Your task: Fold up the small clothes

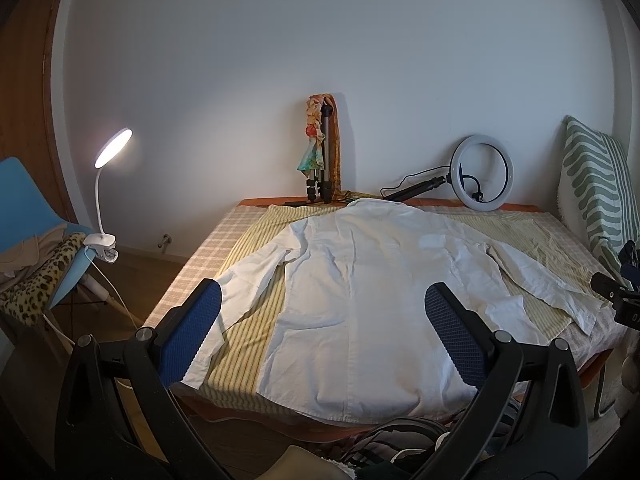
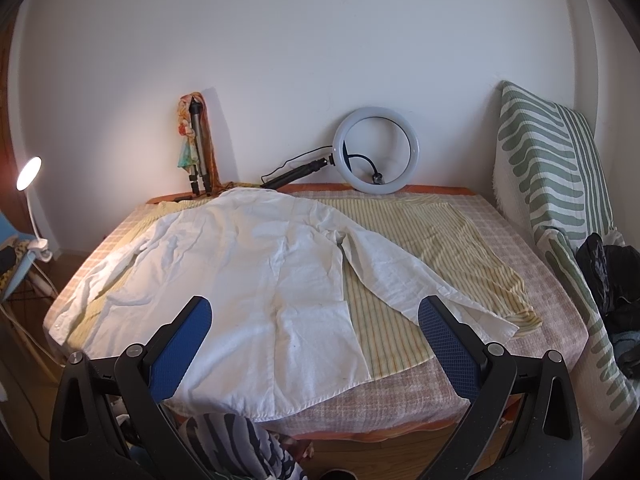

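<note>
Left wrist view: left gripper (image 1: 322, 330) and right gripper (image 2: 314, 334) both gape wide, empty, above white shirt (image 1: 372, 292) spread flat on the bed (image 2: 532, 280); advise pinching sleeve cuffs at 9 and 3 o'clock, folding inward.

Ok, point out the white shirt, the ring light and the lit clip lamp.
white shirt (image 1: 360, 288): left wrist view, on the middle of its back panel.
ring light (image 2: 377, 114): right wrist view, on the top of its white ring.
clip lamp (image 1: 114, 147): left wrist view, on its glowing head.
</note>
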Tool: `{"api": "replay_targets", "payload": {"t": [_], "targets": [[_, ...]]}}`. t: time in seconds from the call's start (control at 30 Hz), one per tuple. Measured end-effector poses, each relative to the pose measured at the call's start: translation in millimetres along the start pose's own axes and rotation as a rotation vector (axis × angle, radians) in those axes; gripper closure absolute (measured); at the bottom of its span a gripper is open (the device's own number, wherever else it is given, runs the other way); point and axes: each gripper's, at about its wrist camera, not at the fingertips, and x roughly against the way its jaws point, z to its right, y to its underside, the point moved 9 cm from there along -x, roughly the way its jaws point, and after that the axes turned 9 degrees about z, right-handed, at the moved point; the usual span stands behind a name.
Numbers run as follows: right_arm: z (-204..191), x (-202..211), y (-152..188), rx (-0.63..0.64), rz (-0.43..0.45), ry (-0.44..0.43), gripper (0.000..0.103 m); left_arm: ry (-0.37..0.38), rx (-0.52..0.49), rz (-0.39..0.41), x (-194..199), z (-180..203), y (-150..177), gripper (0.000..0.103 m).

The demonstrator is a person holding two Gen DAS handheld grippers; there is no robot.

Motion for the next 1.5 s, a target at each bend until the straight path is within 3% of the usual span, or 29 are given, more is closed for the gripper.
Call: {"api": "replay_targets", "payload": {"t": [0.43, 0.7, 0.97, 1.13, 1.23, 1.33, 1.5], "targets": [[-7.2, -3.4, -4.2, 0.023, 0.006, -0.009, 0.0, -0.013, -0.002, 0.0, -4.5, -10.7, 3.8, 0.0], [-22.3, -9.9, -26.0, 0.103, 0.055, -0.017, 0.0, -0.037, 0.001, 0.001, -8.2, -19.1, 7.1, 0.0], [-54.1, -30.8, -48.4, 0.166, 0.072, -0.087, 0.0, -0.077, 0.014, -0.011, -24.5, -44.0, 17.9, 0.0], [-84.2, -56.2, -59.8, 0.244, 0.07, -0.141, 0.0, -0.062, 0.04, -0.017, -43.7, -79.2, 27.5, 0.0], [-107.1, -76.2, -60.8, 0.275, 0.046, -0.217, 0.0, -0.078, 0.034, -0.02, -59.3, -108.3, 34.8, 0.0], [-132.3, -98.5, -56.4, 0.269, 0.003, -0.322, 0.0, -0.093, 0.021, -0.047, -80.6, -139.5, 47.9, 0.006], [-166.2, -131.1, -57.8, 0.228, -0.065, -0.418, 0.0, -0.064, 0.141, -0.191, -128.1, -207.2, 89.1, 0.042]]}}
